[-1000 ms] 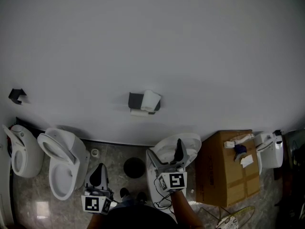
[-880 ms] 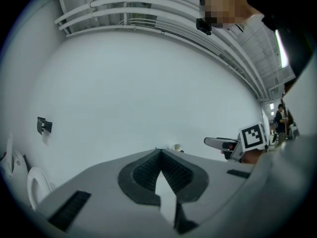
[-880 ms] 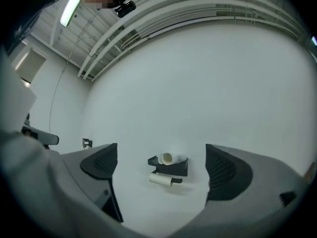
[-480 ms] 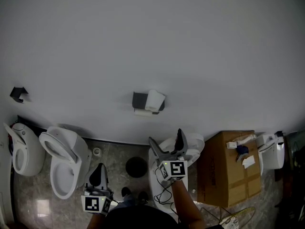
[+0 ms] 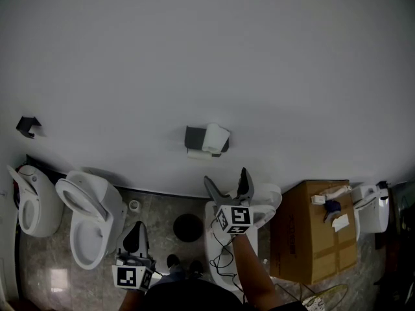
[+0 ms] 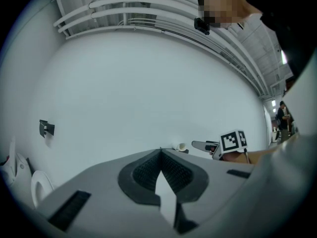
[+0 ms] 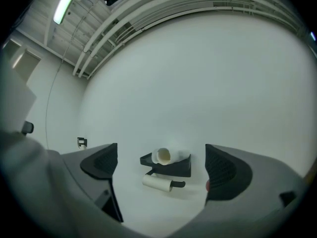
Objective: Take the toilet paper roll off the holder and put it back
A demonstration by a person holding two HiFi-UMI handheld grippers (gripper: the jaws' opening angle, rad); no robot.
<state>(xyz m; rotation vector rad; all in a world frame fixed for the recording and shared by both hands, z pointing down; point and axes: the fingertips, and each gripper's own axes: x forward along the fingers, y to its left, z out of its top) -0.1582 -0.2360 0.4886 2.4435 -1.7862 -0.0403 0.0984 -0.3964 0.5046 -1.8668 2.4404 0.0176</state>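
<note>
Holder point(image 7: 176, 166) ahead, nothing gripped.
Your spread right hand-held gripper point(image 5: 227, 181) may knock the upper roll point(image 7: 163, 155) above the toilet paper roll point(image 7: 157, 181); left hand-held gripper point(image 5: 135, 229) pressed together.

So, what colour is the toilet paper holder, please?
The holder is black, clearest in the right gripper view.

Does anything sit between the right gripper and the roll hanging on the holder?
Nothing visible does. The right gripper, open, faces the holder with only open air between them. The roll hangs under the holder. A second roll lies on top of the holder, above the hanging one rather than in front of it.
</note>
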